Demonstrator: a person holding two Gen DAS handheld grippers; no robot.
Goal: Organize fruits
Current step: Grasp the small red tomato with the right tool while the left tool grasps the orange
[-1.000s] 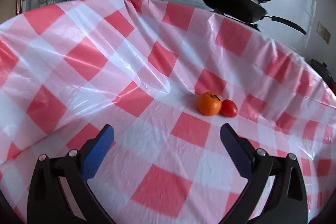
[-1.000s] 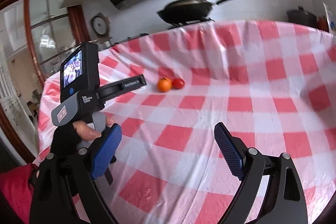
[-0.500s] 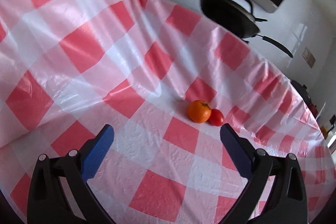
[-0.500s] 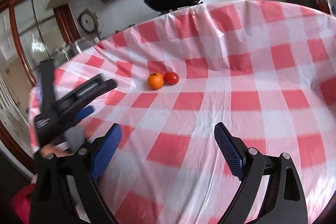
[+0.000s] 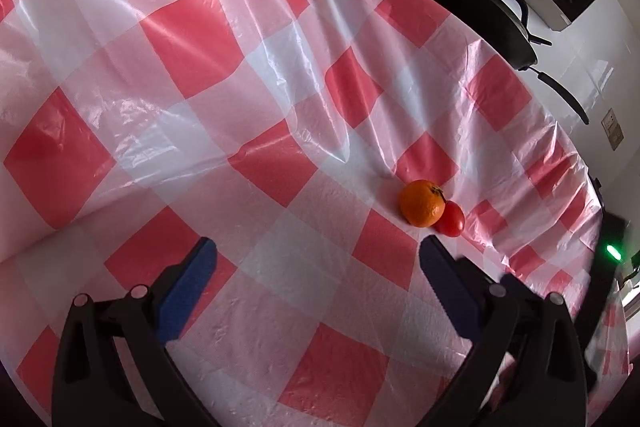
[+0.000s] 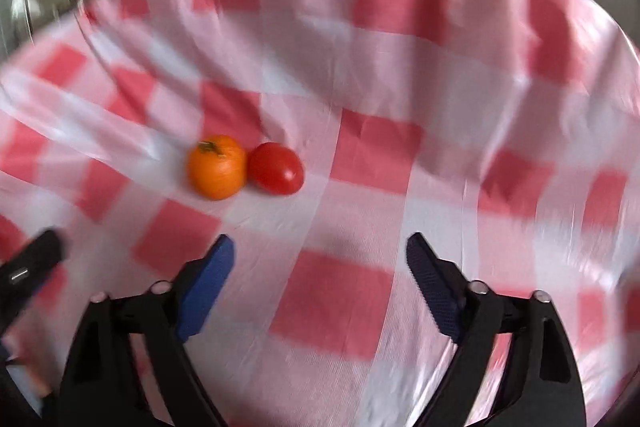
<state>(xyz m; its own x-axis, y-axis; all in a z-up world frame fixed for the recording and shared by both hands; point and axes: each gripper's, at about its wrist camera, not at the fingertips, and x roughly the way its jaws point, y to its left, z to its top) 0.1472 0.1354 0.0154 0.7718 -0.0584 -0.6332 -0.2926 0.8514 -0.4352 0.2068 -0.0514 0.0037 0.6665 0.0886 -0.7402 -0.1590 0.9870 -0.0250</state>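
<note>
An orange (image 5: 422, 203) (image 6: 216, 166) and a red tomato (image 5: 452, 219) (image 6: 276, 167) lie touching each other on the red-and-white checked tablecloth (image 5: 256, 115) (image 6: 400, 75). My left gripper (image 5: 318, 247) is open and empty, with the fruits just beyond its right fingertip. My right gripper (image 6: 320, 245) hangs over the cloth a short way in front of the fruits, which sit up and left of its jaws. Its jaws are closing with nothing between them. The right wrist view is blurred by motion.
A black wok (image 5: 480, 15) with a long handle stands behind the table by the white wall. The cloth has raised folds (image 5: 320, 107) near the fruits. Part of the other hand-held device (image 6: 28, 267) shows at the left edge of the right wrist view, and a green light (image 5: 612, 250) at the left view's right edge.
My right gripper has swept much closer to the fruits and its jaws have narrowed. The left gripper has shifted and rolled a little, so the fruits now sit nearer its right finger.
</note>
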